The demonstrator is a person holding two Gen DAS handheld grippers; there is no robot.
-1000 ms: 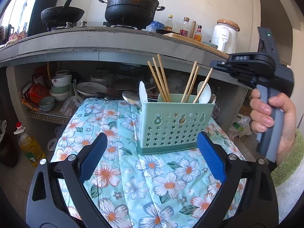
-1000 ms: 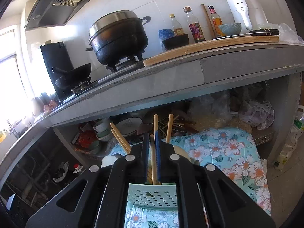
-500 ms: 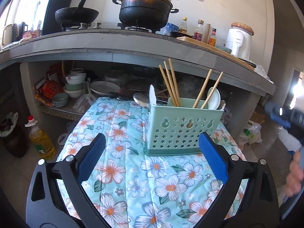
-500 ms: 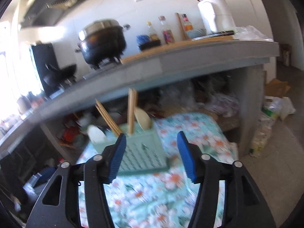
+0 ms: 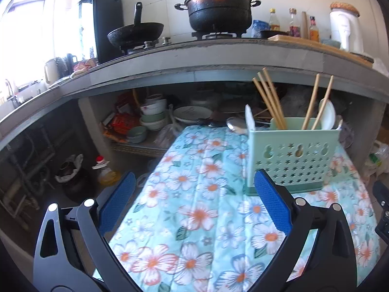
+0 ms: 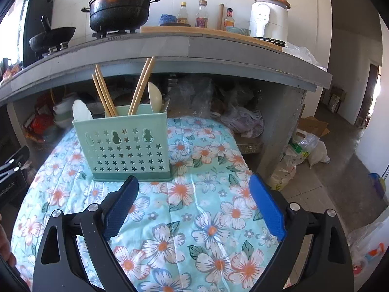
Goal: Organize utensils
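Standing upright on the floral cloth (image 6: 194, 219), the caddy (image 6: 121, 146) is serving as the landmark. Left of it, the left gripper (image 5: 194, 209) is hovering with jaws spread wide, gripping nothing. In the caddy's left end a white spoon (image 6: 81, 110) is leaning; next, three chopsticks (image 6: 103, 92) are slanting left; then two chopsticks (image 6: 142, 85) are slanting right; rightmost, a pale spoon (image 6: 154, 96) is standing. In front and right of the caddy, the right gripper (image 6: 194, 206) is hanging wide and empty.
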